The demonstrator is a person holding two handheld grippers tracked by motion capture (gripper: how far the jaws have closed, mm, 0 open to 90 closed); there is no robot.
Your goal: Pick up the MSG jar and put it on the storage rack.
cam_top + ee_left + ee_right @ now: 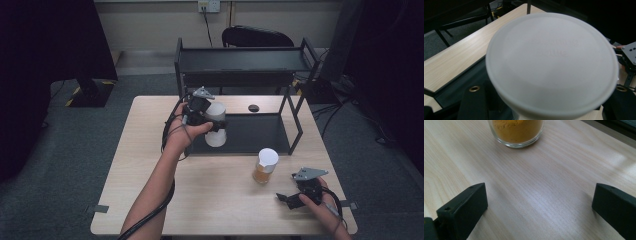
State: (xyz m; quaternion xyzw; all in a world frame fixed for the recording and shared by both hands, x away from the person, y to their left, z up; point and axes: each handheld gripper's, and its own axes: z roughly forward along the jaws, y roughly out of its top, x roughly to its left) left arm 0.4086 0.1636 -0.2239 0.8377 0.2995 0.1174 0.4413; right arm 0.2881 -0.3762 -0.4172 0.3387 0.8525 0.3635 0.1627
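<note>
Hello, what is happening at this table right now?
A person works with a gripper in each hand. The left gripper is shut on a white-lidded jar, held above the table at the lower level of the black shelf rack. A second jar, filled with orange powder, stands on the table. The right gripper rests open near it, apart from it.

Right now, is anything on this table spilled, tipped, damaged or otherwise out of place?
Nothing stands out. The white-lidded jar is gripped in the left tongs by the black rack. The jar of orange powder stands upright on the table, no spill; the right tongs are open.
</note>
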